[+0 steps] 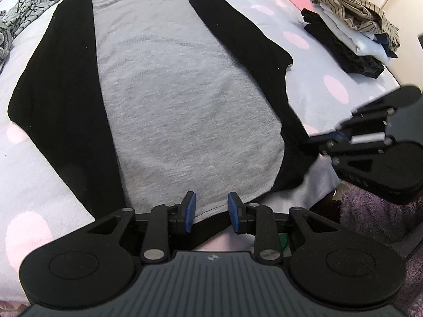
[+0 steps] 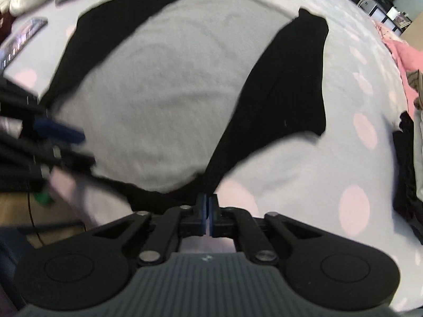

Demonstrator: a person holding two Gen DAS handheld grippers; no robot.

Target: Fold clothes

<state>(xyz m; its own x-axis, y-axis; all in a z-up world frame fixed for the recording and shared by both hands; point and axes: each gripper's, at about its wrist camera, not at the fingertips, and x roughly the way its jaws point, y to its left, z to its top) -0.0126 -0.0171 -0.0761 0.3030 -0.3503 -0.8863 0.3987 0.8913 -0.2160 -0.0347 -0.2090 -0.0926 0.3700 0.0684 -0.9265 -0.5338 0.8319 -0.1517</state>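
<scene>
Our left gripper sits at the near edge of the grey-and-black raglan shirt, its blue pads parted with the collar edge lying between them but not pinched. The shirt lies flat ahead of it, both black sleeves running away from us. If we close here without reaching further in, we judge we may catch only the top layer, and the front would peel off the back as we lift.

To the right, our right gripper has its jaws pressed together right at the black shoulder fabric; it looks clamped on the shirt's near right corner, though the fabric between the pads is hard to make out. With one side gripped and the other loose, any pull now would likely skew the shirt and wrinkle the right sleeve, which is already doubled over on itself.

The surface is a pale blanket with pink dots, soft enough to drag along with the shirt. Far left of the left gripper lies a patterned grey garment; far right, a stack of folded clothes. Beyond the right gripper's far right we see pink fabric and dim shelving.
</scene>
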